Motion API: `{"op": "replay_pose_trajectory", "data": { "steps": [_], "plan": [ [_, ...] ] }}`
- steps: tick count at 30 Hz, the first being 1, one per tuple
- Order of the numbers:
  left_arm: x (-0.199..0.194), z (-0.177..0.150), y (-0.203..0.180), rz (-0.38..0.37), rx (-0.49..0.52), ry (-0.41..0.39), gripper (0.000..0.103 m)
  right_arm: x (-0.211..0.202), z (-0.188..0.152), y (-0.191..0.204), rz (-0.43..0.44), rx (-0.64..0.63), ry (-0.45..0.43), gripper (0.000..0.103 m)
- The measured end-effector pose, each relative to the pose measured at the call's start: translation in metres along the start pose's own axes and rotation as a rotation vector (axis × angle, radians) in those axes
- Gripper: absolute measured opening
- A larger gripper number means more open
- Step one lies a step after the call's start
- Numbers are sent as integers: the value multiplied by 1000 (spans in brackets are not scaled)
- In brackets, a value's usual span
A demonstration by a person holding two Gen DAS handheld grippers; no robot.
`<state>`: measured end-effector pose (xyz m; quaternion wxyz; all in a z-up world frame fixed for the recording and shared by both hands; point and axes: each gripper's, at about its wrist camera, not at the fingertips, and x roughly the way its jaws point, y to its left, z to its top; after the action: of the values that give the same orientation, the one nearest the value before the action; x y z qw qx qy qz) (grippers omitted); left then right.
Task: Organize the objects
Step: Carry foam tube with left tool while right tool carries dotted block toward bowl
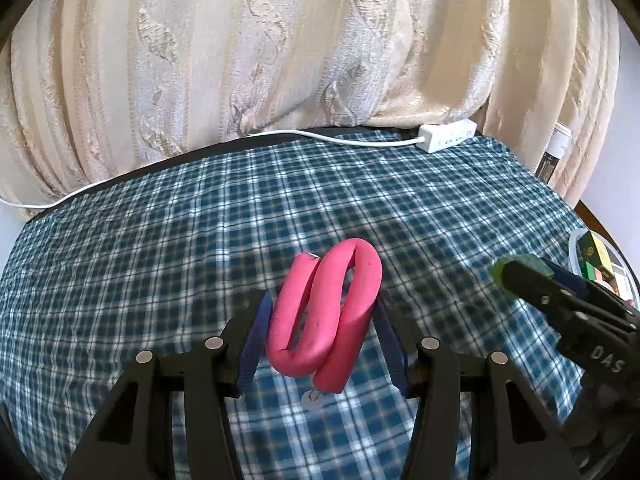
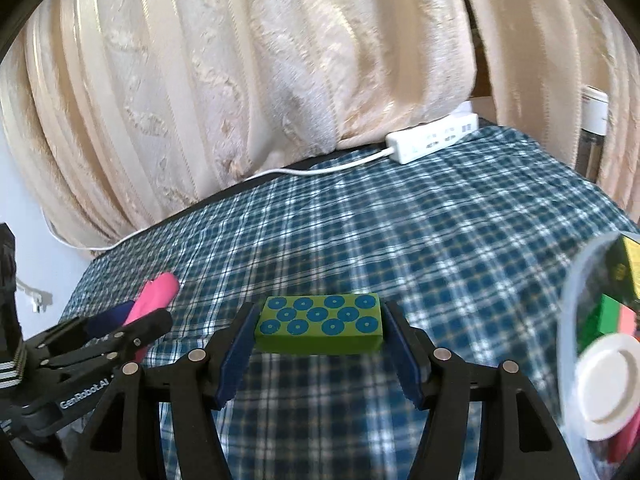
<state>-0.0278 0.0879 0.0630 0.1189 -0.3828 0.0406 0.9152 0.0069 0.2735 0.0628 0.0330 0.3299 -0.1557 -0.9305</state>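
Two grippers up, both loaded, both above the blue-and-white plaid cloth (image 1: 168,248) covering the surface. Left gripper (image 1: 322,336): fingers (image 1: 250,344) narrow, clamped on a pink foam rod bent into an S-shaped coil (image 1: 324,320), blue pads pressing both sides, coil held off the cloth with a metal wire end poking out at its lower tip. Right gripper (image 2: 318,330): fingers (image 2: 236,354) mid-width, gripping a green rectangular block with blue dot circles on top (image 2: 318,322) by its short ends, block level, clear of the cloth. In the left wrist view the right gripper sits at right with the green block at its tip; in the right wrist view the left gripper is at lower left with the pink rod sticking out. Clear plastic round container (image 2: 568,320) at the right edge, near the right gripper, holding a white round lid (image 2: 608,384) plus green and yellow boxes, details blurred. White power strip (image 2: 432,140) with cord at the far edge of the cloth, against the cream patterned curtain (image 2: 240,80).
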Motion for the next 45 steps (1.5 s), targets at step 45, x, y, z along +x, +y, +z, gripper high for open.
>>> {"op": "replay_pose_trajectory", "data": {
  "steps": [45],
  "plan": [
    [-7,-6,-112,-216,76,-2,54,-75,-84,-32,112,-201,137,85]
  ]
}}
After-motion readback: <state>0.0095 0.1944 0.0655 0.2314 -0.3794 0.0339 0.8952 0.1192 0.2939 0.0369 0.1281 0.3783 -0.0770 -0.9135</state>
